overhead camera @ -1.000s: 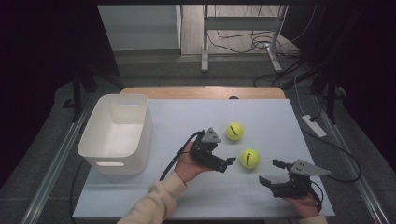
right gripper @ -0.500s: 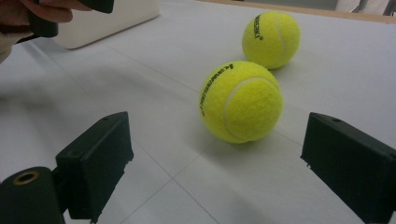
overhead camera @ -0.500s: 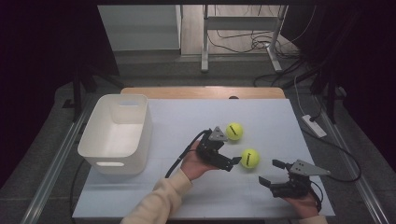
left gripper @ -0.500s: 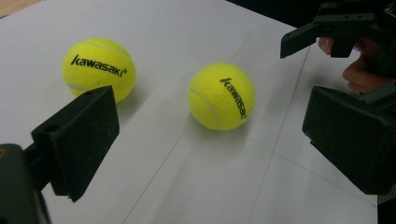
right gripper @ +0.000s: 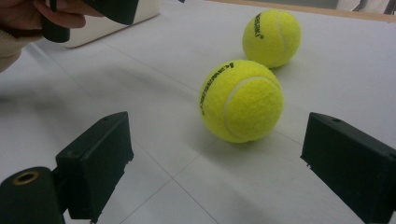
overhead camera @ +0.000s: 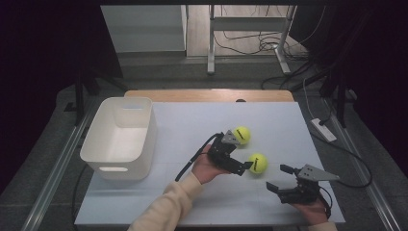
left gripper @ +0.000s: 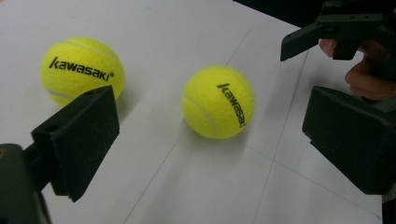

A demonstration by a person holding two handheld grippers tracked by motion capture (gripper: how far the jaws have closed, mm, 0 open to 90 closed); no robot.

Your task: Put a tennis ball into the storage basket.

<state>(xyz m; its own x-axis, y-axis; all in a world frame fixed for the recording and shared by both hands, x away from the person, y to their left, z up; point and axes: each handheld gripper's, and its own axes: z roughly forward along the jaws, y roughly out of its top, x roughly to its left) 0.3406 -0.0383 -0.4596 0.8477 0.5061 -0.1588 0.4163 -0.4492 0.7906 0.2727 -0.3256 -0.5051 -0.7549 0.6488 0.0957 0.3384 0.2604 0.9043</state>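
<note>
The nearer tennis ball [overhead camera: 258,163], lying right of the worktop's [overhead camera: 183,120] centre, is being lined up between the wide-open, empty jaws of the left gripper [overhead camera: 239,167], probably for the white bin [overhead camera: 120,137] by the left edge. The right gripper [overhead camera: 280,179] is being held open and empty near the front-right corner, aimed at the same ball.

Your left gripper [overhead camera: 245,166] has its jaws spread wide, and bare bench [overhead camera: 183,125] lies between them and the near ball [overhead camera: 258,163]. The far ball [overhead camera: 241,135] sits just beside its path. Your right gripper [overhead camera: 281,179] waits close behind the near ball; the white bin [overhead camera: 120,139] stands well apart.
</note>
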